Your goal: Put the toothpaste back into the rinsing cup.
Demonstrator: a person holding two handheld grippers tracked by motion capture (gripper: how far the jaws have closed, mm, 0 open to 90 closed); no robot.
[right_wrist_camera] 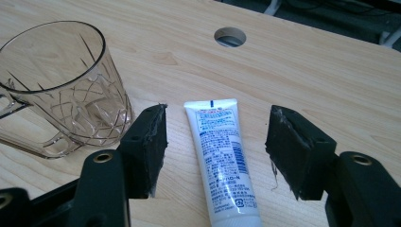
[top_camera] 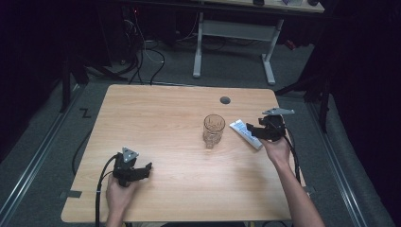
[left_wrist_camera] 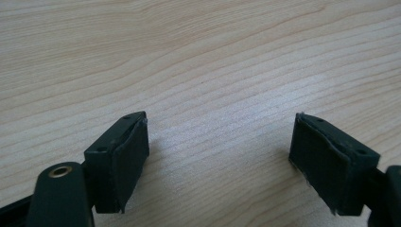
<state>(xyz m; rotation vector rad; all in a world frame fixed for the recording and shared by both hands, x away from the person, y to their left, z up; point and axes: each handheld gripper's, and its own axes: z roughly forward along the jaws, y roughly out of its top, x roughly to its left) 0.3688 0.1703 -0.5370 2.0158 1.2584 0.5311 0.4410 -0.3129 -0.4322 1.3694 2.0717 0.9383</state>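
Item: white tube [right_wrist_camera: 224, 161], toothpaste or a similar cream by its printed label, lying flat on the wooden table [top_camera: 165, 123]. Location: near the right edge, roughly midway along it, crimped end toward the far edge. In the right gripper view the tube lies between the two black jaws with bare wood showing on both sides of it.

Item: clear cut-pattern glass mug [top_camera: 213, 130] with a handle, upright, just left of the tube and apart from it, toward the middle of the table. It looks empty.

Item: right gripper [right_wrist_camera: 215, 146], over the tube. Jaws spread wide, straddling the tube; neither pad presses on it.

Item: left gripper [left_wrist_camera: 220, 156], near the left part of the near edge, well apart from mug and tube. Jaws spread, bare wood between them.

Item: round cable hole [top_camera: 225, 100] in the table near the far edge.

Status, as judged: the work is at the reach for the tube. The gripper is lined up, but the tube is not yet pinched or lifted. Closing, lifting and whatever placement follows, possibly into the mug, all appear to remain.
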